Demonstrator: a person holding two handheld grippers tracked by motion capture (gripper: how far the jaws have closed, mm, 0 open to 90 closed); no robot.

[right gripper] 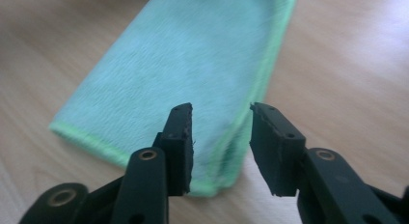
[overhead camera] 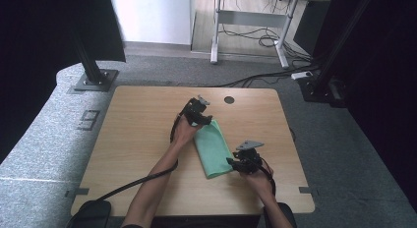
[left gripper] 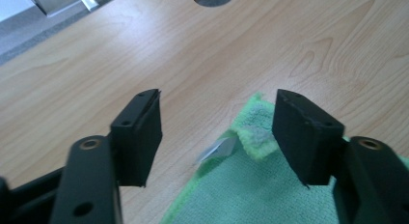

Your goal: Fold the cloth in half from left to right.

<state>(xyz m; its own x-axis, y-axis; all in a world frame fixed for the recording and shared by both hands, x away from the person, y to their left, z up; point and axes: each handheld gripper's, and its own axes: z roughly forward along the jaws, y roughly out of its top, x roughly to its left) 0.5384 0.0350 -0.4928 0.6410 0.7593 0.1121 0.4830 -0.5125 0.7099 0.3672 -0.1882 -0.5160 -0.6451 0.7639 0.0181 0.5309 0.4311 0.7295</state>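
- The counter [overhead camera: 142,134] is a light wooden top with rounded corners and a round cable hole [overhead camera: 229,99] near its far edge.
- It stands on grey carpet [overhead camera: 44,139]; dark frame posts rise at both sides, and a white desk frame [overhead camera: 248,21] with loose cables stands beyond.
- A green cloth [overhead camera: 212,148], folded into a long strip, lies flat on the counter right of its middle, running from far to near.
- The left hand-held gripper [left gripper: 217,132] sits at the cloth's far end, jaws apart, over a corner where a small label [left gripper: 219,149] shows; the pads press on nothing.
- The right hand-held gripper [right gripper: 219,137] is at the cloth's near end, jaws apart, astride the folded corner without clamping it.
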